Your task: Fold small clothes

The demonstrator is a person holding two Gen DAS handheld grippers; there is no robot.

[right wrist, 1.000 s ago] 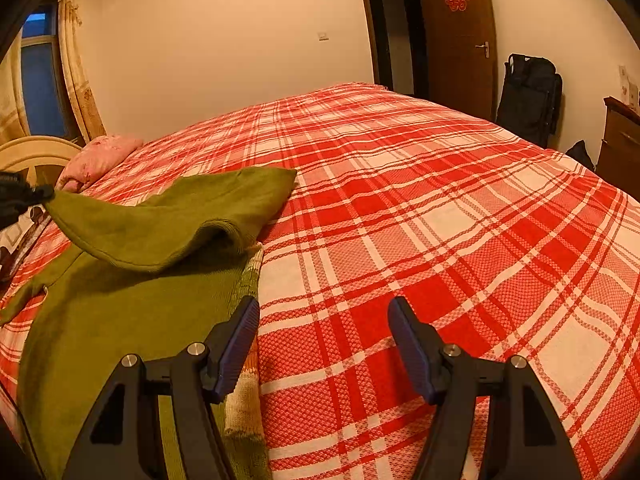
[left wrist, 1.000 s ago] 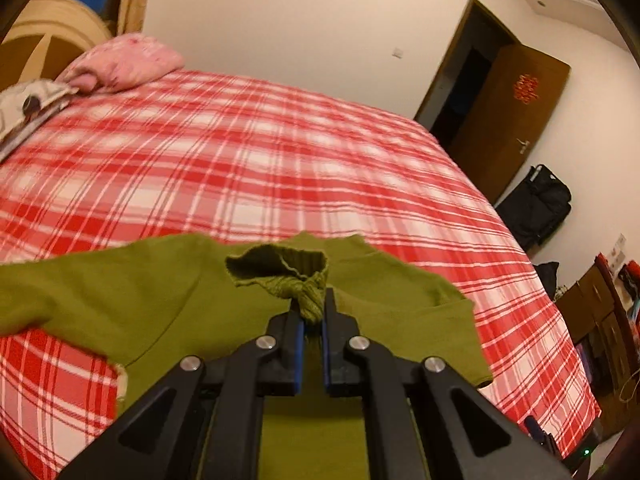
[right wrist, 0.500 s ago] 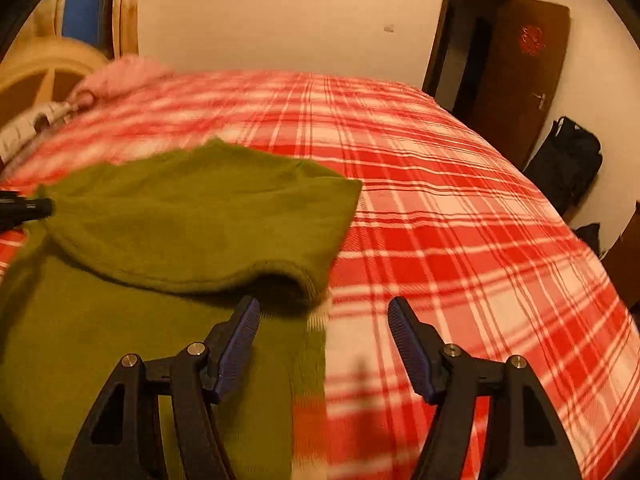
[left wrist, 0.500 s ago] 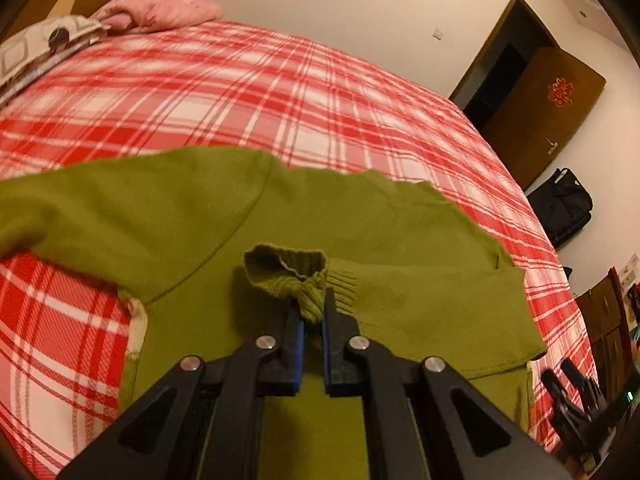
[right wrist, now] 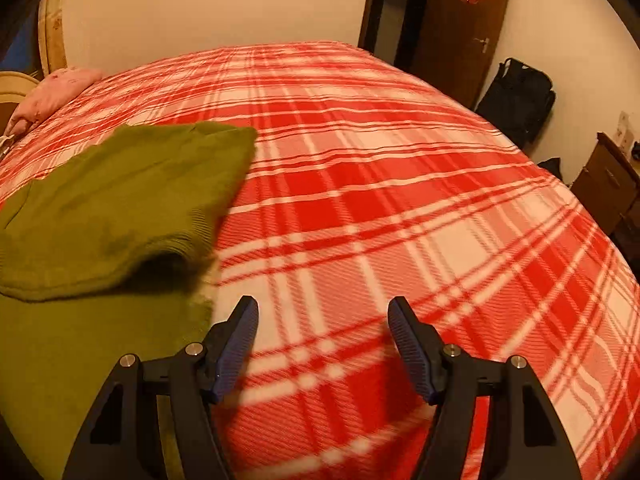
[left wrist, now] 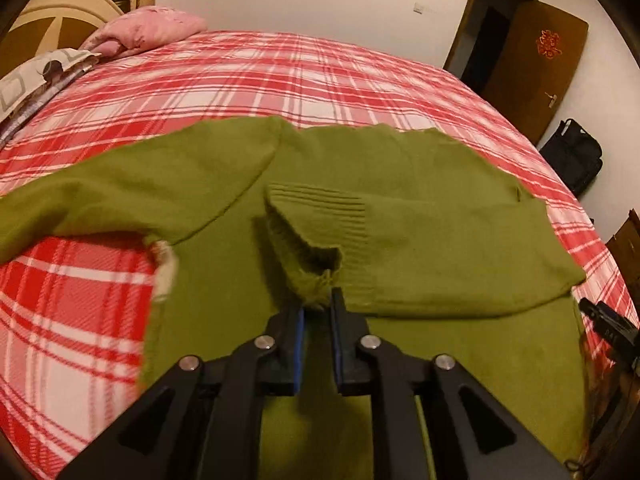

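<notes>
A green sweater (left wrist: 420,216) is spread on the red plaid bed (left wrist: 280,76), toward its near edge, with 1 sleeve (left wrist: 400,240) laid across the body and the other sleeve (left wrist: 120,192) stretched out toward the left side. The left gripper (left wrist: 318,304) is closed on the ribbed cuff (left wrist: 316,236) of the folded sleeve, a small bunch of knit being pinched between the blue pads (left wrist: 298,344). The right gripper (right wrist: 322,320) is held wide open over bare bedspread, just beside the sweater's right edge, with nothing in it.

The knit is judged soft, light and limp, so it is likely to sag and stretch where it is pulled. The ribbed cuff and hem are the firmer places to be gripped; the folded corner (right wrist: 192,248) by the right gripper looks a suitable hold. A pink pillow (left wrist: 148,32) lies at the far left corner.
</notes>
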